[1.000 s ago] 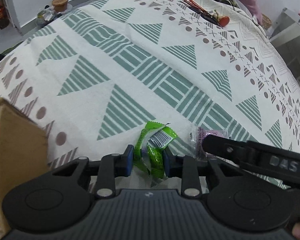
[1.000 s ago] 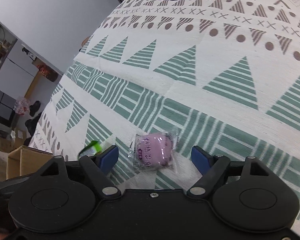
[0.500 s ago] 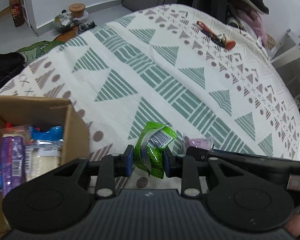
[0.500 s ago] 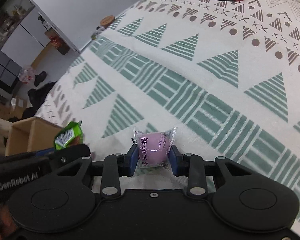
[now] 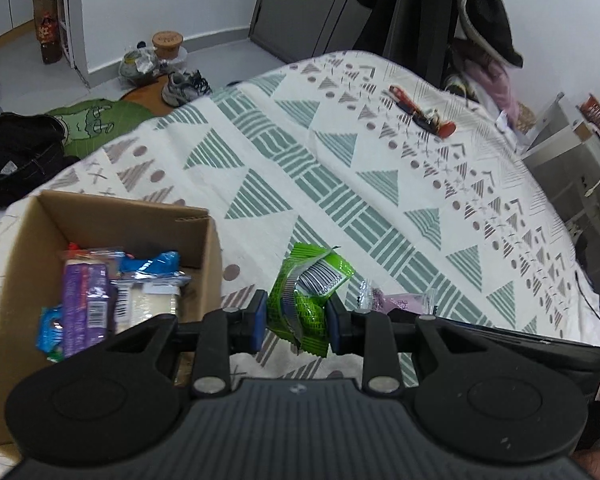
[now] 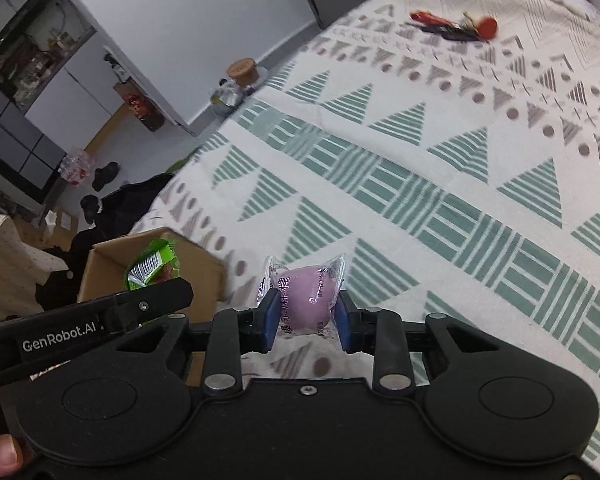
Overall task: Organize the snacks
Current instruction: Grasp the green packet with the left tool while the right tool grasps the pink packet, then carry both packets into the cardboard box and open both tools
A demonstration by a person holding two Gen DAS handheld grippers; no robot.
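My left gripper [image 5: 297, 320] is shut on a crumpled green snack packet [image 5: 306, 300], held above the patterned bedspread just right of an open cardboard box [image 5: 100, 216]. The box holds several wrapped snacks, among them a purple bar [image 5: 85, 304] and blue-and-white packs [image 5: 148, 284]. My right gripper [image 6: 306, 320] is shut on a clear-wrapped purple round snack [image 6: 306, 298], lifted off the cloth. In the right wrist view the green snack packet [image 6: 152, 266] and the cardboard box [image 6: 196, 268] sit to the left. The purple round snack [image 5: 400, 302] also shows beside my left gripper.
The bedspread [image 5: 340, 168] stretches ahead. A red-and-black bunch of keys and tools [image 5: 422, 114] lies at its far side. Shoes [image 5: 184, 86], a dark bag [image 5: 16, 152] and jars stand on the floor to the left. White shelving [image 5: 572, 160] stands at the right.
Both grippers have lifted and pulled back with their snacks. The right gripper closed on the purple snack a second ago. The cardboard box has come into fuller view at left.
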